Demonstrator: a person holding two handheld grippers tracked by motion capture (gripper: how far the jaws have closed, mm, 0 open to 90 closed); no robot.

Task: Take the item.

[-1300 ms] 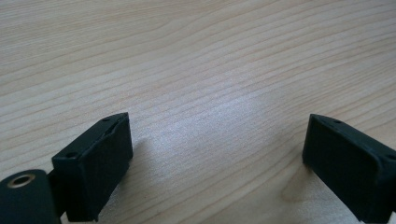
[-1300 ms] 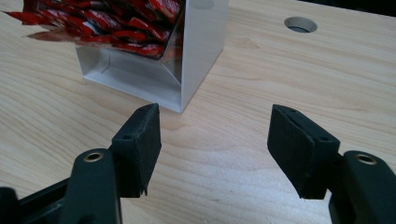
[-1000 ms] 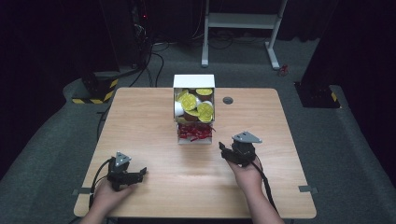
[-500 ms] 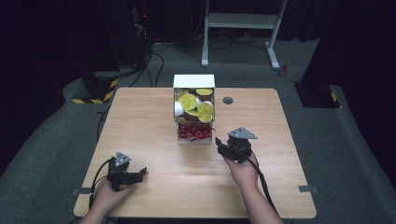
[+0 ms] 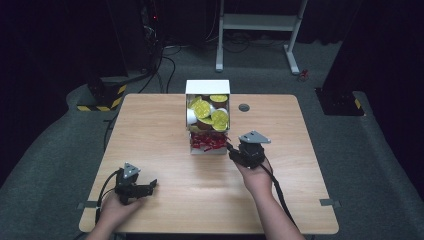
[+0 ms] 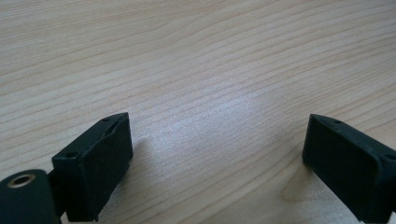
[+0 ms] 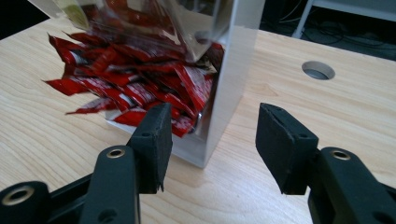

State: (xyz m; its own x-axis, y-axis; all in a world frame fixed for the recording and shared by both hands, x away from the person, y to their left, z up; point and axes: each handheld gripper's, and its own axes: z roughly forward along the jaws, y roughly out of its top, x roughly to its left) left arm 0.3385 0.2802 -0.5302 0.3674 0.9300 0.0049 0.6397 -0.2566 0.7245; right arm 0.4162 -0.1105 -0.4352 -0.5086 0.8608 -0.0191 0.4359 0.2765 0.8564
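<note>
A white open-fronted box stands at the table's middle back. Yellow-lidded cups fill its upper part and red packets spill from its bottom tray. In the right gripper view the red packets lie heaped behind the box's white side wall. My right gripper hovers at the box's front right corner. Its jaws are open and have just been closing, with nothing between the pads. My left gripper rests on the table at the front left, open over bare wood.
A round cable hole sits in the wooden table to the right of the box. Cables, a white stand and dark equipment lie on the floor beyond the table's far edge.
My right gripper has moved left and a little away from me, up to the box's front right corner, and its jaws stand narrower. The left gripper has stayed where it was.
</note>
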